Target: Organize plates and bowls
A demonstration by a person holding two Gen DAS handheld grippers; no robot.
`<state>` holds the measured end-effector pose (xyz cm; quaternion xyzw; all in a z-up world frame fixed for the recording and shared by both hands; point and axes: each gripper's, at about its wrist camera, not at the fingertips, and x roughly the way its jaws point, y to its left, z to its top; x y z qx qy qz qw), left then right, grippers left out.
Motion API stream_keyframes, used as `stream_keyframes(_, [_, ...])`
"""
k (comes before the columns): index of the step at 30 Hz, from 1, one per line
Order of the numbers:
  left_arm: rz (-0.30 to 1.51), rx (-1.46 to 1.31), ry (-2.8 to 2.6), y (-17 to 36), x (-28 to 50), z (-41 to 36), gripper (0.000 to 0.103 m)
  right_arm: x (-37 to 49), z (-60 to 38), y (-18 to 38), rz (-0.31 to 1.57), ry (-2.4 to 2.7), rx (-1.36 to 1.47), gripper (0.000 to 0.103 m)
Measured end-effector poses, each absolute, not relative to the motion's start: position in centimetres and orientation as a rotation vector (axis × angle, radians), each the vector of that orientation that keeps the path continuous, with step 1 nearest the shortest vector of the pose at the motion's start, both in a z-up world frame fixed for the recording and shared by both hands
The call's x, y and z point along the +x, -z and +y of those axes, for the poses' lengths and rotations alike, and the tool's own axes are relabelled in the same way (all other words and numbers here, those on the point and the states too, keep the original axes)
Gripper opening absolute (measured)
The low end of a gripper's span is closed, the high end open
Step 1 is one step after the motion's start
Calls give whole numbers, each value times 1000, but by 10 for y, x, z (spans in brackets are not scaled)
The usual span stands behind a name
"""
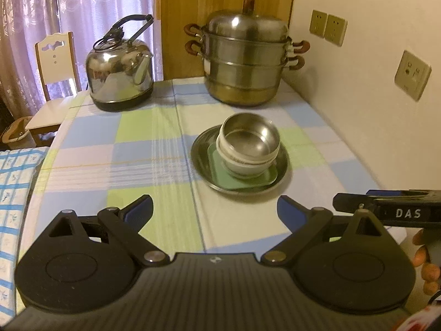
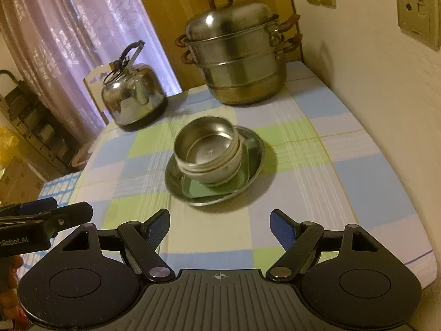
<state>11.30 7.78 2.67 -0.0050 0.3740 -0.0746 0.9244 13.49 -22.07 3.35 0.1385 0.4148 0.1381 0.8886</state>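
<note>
Steel bowl [image 1: 249, 136]: top of the stack, nested in a white bowl [image 1: 234, 162]; the pair leans a little to one side.
White bowl: sits on a pale green square plate [image 1: 216, 175], touching it.
Green plate: lies inside a round metal plate [image 1: 199, 149], corners near the rim.
Metal plate: flat on the surface [image 1: 137, 143], about mid-way across, nearer the wall side.
Stack position: ahead of both grippers, apart from them, nothing touching it.
Left gripper [image 1: 215, 211]: jaws spread wide, nothing between them, hovering over the near edge of the surface, angled down toward the stack.
Right gripper [image 2: 220, 224]: jaws well apart, empty too, just beside the left one, also angled down.
Cross views: right gripper's black finger shows at the right edge of the left view; left gripper's finger at the left edge of the right view.
Hand [image 1: 425, 262]: fingers glimpsed at the lower right of the left view, partly cut off.
Surface cover: checked cloth, blue, green, white.
Kettle [image 1: 120, 74]: shiny steel, far left of the surface.
Steamer pot [image 1: 245, 63]: tiered, lidded, far right by the wall [image 1: 358, 96].
Wall sockets [image 1: 328, 27]: above the pot.
Chair [image 1: 55, 63]: white, beyond the surface, by the curtain [image 1: 69, 5].
</note>
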Motion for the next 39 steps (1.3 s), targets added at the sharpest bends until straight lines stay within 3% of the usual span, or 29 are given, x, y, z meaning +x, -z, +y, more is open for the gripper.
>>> stream_keyframes(16, [887, 29, 218, -9, 76, 117, 94, 80, -176, -19, 1003, -229, 323, 79])
stream_keyframes(39, [944, 51, 274, 2, 38, 156, 94, 22, -124, -23, 1020, -179, 328, 79])
